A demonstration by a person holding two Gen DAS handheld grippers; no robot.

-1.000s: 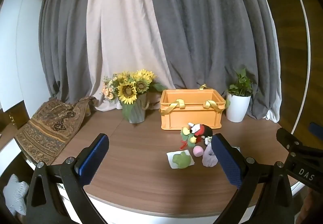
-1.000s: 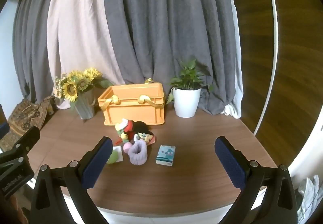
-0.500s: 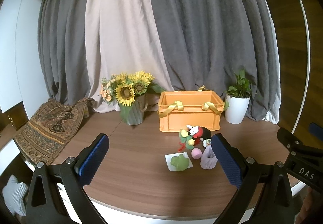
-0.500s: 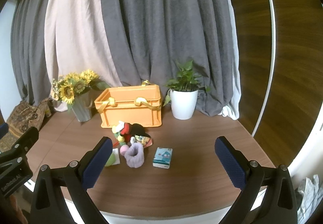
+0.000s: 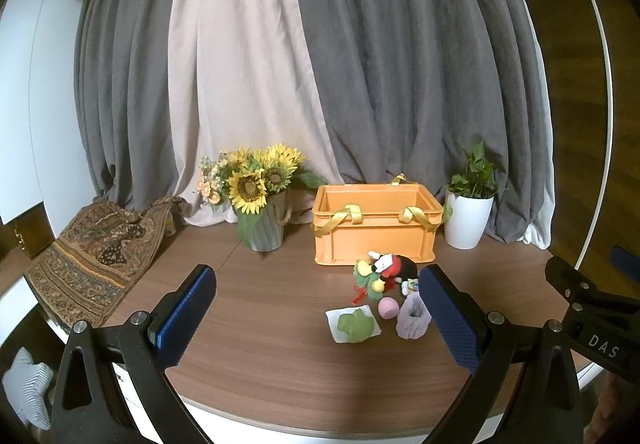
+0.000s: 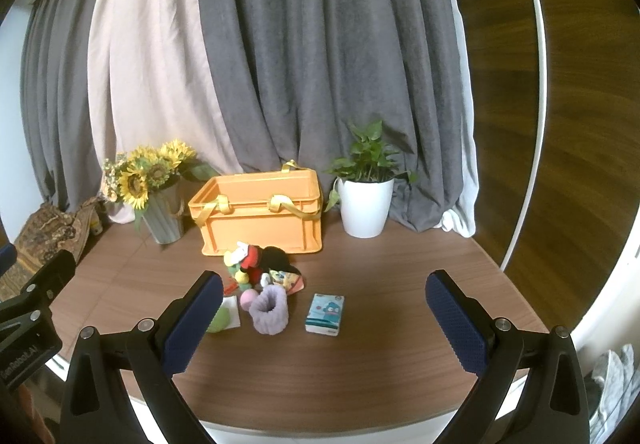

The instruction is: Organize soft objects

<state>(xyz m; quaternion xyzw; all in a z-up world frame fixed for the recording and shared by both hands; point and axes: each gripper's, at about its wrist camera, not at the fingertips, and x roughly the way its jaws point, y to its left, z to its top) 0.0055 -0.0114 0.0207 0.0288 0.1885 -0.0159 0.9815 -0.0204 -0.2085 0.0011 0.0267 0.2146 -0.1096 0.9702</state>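
dim, warm light | soft shadows | fisheye-bent edges | slight blur

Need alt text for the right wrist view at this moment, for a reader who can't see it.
The open right gripper looks across a wooden table at a pile of soft toys, a purple scrunchie and a tissue pack, all lying in front of an orange crate. Sunflowers and a potted plant flank the crate before grey curtains.

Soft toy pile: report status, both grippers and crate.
Left gripper open, empty. Right gripper open, empty. Soft toy pile on table, before orange crate; nothing visible inside. Path clear.
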